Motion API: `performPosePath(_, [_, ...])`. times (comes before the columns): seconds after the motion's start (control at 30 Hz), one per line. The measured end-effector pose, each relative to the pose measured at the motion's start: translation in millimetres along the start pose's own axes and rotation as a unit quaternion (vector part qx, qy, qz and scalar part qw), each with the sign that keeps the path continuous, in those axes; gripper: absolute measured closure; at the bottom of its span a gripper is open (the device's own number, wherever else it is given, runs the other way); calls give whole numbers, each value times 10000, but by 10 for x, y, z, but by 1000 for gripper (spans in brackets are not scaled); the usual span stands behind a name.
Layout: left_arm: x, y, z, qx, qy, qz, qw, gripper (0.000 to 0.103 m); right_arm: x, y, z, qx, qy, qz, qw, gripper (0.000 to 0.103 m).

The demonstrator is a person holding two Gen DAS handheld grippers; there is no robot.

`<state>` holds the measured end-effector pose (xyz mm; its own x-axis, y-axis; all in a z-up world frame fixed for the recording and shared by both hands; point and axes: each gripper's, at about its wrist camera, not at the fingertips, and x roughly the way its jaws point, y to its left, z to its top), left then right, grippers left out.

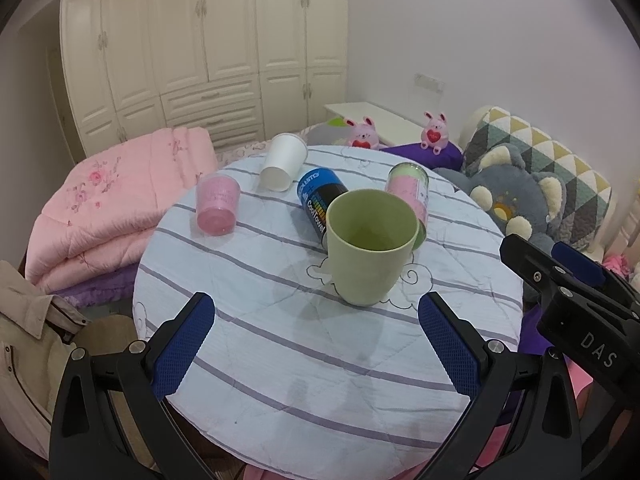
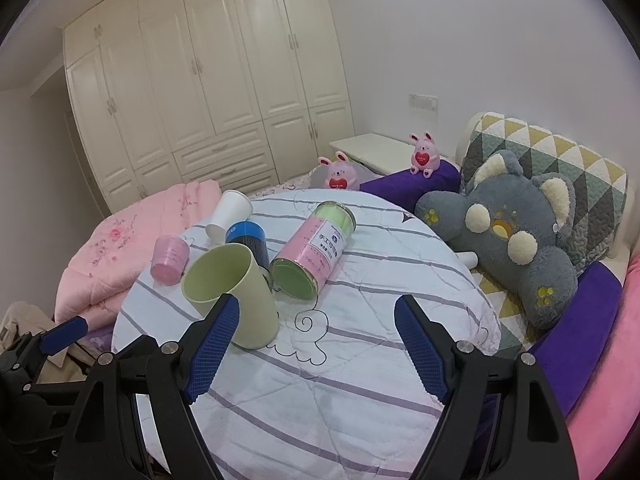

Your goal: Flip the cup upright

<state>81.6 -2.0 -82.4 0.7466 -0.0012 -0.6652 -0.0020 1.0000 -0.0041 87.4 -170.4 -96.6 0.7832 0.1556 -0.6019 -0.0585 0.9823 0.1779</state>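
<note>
A pale green cup (image 1: 370, 246) stands upright, mouth up, on the round striped table (image 1: 280, 360). It also shows in the right wrist view (image 2: 236, 292). My left gripper (image 1: 316, 344) is open and empty, just in front of the cup, not touching it. My right gripper (image 2: 316, 344) is open and empty; its left finger (image 2: 212, 344) overlaps the cup's near side in the view, contact unclear. The right gripper also shows at the right edge of the left wrist view (image 1: 568, 280).
Behind the cup lie a blue CoolTowel can (image 1: 318, 196), a pink-green tin (image 2: 316, 248), a pink cup (image 1: 217, 208) upside down and a white paper cup (image 1: 282, 162) on its side. A folded pink quilt (image 1: 100, 216) is left, a grey plush (image 2: 516, 236) right.
</note>
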Motion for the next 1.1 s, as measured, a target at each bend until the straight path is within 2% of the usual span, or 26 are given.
performPosePath(0.5, [357, 156, 38, -197, 299, 3, 9994, 0, 454, 48, 26, -54, 418, -90, 9991, 22])
performPosePath(0.63, [385, 157, 65, -170, 261, -3, 9995, 0, 518, 61, 49, -73, 462, -116, 9988, 22])
performPosePath(0.87, [379, 113, 102, 33, 57, 28, 10000, 0, 565, 88, 78, -97, 478, -145, 9987, 22])
performPosePath(1.1, [245, 55, 112, 291, -570, 98, 9979, 0, 536, 105, 82, -144, 370, -119, 9991, 22])
